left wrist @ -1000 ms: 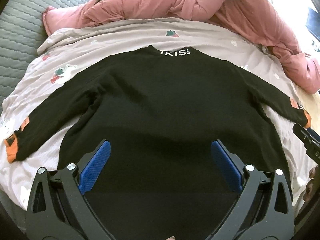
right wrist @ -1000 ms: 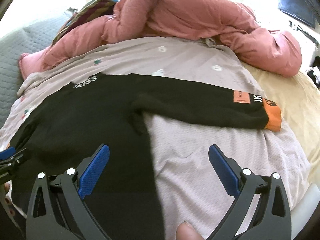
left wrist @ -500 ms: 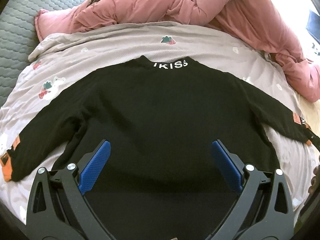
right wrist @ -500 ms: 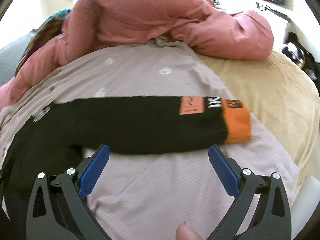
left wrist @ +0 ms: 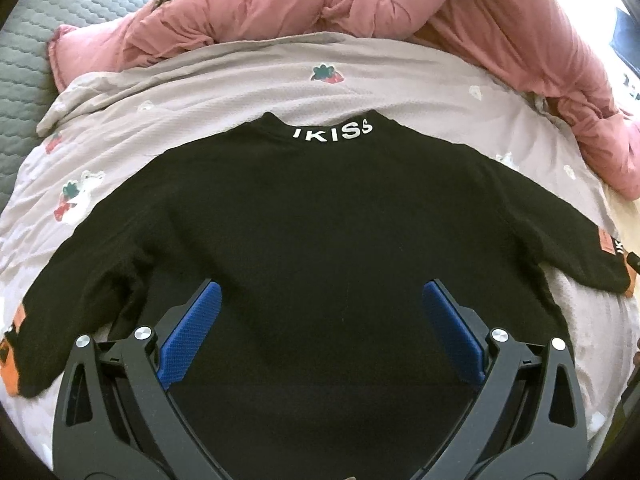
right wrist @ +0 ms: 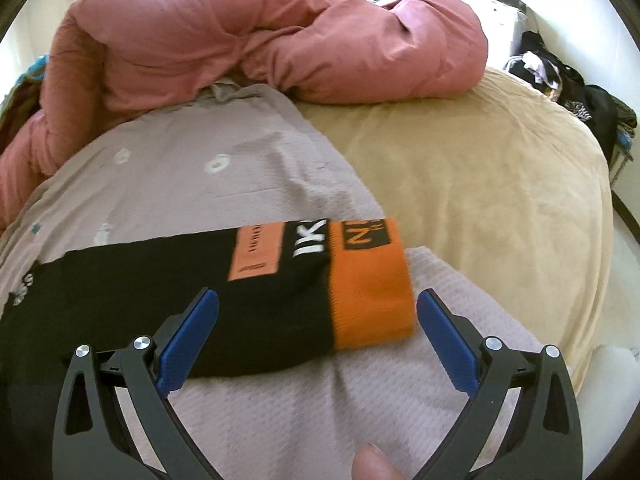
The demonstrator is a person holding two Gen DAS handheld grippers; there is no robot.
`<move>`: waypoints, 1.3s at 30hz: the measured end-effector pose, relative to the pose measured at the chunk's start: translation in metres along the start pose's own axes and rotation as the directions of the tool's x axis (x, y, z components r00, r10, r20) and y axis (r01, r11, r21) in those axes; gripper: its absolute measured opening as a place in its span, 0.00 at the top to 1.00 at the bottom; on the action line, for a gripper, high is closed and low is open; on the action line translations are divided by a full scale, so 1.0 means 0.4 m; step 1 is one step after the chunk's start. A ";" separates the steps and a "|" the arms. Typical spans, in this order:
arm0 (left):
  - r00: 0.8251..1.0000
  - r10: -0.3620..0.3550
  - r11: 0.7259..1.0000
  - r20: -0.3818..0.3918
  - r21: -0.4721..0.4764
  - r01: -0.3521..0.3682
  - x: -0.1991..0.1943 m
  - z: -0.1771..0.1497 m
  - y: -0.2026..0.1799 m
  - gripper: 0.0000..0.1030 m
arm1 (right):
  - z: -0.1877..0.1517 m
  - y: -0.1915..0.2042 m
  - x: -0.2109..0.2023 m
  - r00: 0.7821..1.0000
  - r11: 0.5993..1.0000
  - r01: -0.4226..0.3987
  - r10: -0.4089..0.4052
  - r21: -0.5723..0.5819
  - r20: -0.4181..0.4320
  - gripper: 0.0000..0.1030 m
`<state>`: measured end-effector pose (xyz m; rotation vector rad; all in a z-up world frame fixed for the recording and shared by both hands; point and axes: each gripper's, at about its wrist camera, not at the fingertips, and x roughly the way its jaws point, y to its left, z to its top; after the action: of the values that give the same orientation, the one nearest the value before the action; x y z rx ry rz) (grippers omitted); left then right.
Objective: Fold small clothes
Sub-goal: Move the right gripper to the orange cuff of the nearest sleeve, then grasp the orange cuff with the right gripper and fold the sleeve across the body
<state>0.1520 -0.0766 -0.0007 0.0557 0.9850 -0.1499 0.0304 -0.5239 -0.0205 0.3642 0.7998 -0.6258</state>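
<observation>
Left gripper (left wrist: 318,320), right gripper (right wrist: 318,326): black plastic frames, blue textured pads (left wrist: 188,340), silver screws (left wrist: 144,333).

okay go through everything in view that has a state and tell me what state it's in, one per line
black sweater: spread flat, unfolded, sleeves out
orange cuff: flat between the jaws, ungripped
left gripper: open, over the sweater
right gripper: open
pink duvet: bunched up

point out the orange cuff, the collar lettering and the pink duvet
orange cuff (right wrist: 370,300): right wrist view, middle of the orange band at the sleeve end
collar lettering (left wrist: 334,133): left wrist view, on the white letters
pink duvet (right wrist: 224,52): right wrist view, on its bunched top
</observation>
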 end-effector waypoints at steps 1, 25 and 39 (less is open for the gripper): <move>1.000 0.002 1.000 -0.004 0.005 -0.002 0.009 0.003 -0.003 0.08 | 0.003 -0.002 0.010 1.000 1.000 0.002 -0.002 0.003 -0.006 0.04; 0.999 -0.008 0.999 -0.035 -0.051 0.006 0.130 0.057 0.035 0.08 | 0.039 0.052 -0.018 0.984 0.984 -0.151 0.158 -0.090 0.080 0.88; 1.000 -0.022 0.997 0.015 -0.076 0.023 0.080 0.040 0.101 0.08 | 0.040 0.274 -0.146 0.918 0.909 -0.366 0.389 -0.201 0.085 0.89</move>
<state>0.1887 -0.0418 -0.0195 -0.0257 0.9767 -0.1330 0.0787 -0.4265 0.0418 0.2996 0.6381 -0.2056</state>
